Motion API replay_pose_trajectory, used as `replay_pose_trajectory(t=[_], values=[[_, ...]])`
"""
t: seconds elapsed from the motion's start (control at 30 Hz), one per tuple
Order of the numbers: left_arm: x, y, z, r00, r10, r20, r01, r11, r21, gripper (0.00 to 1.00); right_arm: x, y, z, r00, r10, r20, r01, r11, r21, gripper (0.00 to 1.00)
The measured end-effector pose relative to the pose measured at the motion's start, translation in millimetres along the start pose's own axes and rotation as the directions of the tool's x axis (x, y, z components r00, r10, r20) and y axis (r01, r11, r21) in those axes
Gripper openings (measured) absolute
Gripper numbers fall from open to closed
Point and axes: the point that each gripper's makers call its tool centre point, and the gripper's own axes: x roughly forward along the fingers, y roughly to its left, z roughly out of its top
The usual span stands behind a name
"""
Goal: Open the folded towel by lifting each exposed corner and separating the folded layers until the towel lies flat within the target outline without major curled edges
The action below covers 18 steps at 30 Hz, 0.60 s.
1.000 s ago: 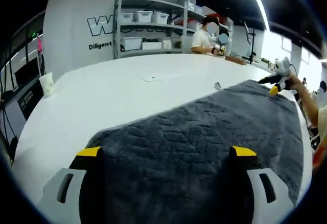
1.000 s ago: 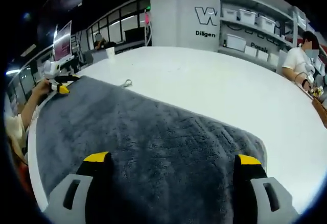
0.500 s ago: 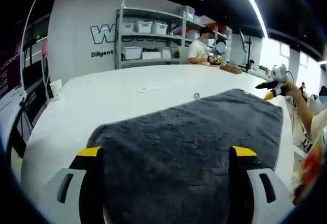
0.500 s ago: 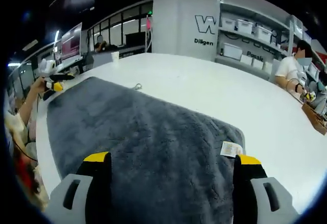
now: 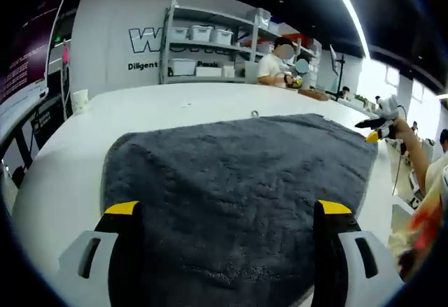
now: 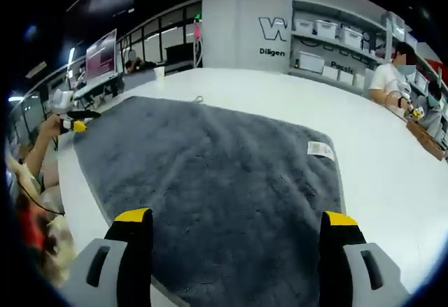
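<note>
A dark grey towel (image 5: 238, 174) lies spread on the white table (image 5: 63, 181), its pile slightly rumpled. My left gripper (image 5: 228, 212) stands open just above the towel's near part, nothing between its yellow-tipped fingers (image 5: 122, 208). In the right gripper view the towel (image 6: 210, 174) also lies spread, with a white label (image 6: 320, 149) at its right edge. My right gripper (image 6: 236, 219) is open over the towel's near edge. The right gripper (image 5: 378, 129) is seen from the left gripper view in a hand at the towel's far corner. The left gripper (image 6: 73, 122) appears likewise at the opposite corner.
A paper cup (image 5: 80, 101) stands near the table's far left edge. A small metal object (image 5: 254, 114) lies just beyond the towel. Shelves with white bins (image 5: 203, 48) and a seated person (image 5: 276, 62) are at the back. Monitors (image 6: 101, 55) stand beyond the table.
The towel has gone from raised and draped toward the cameras to lying spread on the table. Its white label has come into sight. Both views have drawn back.
</note>
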Motion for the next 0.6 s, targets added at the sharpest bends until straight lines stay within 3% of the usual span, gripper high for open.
replay_pose_trajectory(t=[0.2,0.33,0.43,0.6], values=[[-2,5.6,-8.7,0.999,0.044,-0.001,-0.044,0.999,0.017,0.99,4,2,-21.7,1.0,-0.008,-0.024,0.009,1.0,0.024,0.99],[-3,14.4,-13.6,0.996,0.092,0.009,-0.092,0.991,0.094,0.9,3,4,-22.0,1.0,-0.026,0.006,0.026,0.999,0.026,0.99],[-4,13.1,-13.5,0.996,0.086,0.036,-0.088,0.993,0.072,0.91,2,6,-22.8,0.999,-0.034,0.018,0.034,0.999,0.025,0.99],[-8,14.8,-14.5,0.995,0.091,0.03,-0.093,0.993,0.073,0.91,1,7,-23.4,0.998,-0.04,0.049,0.039,0.999,0.027,0.99]])
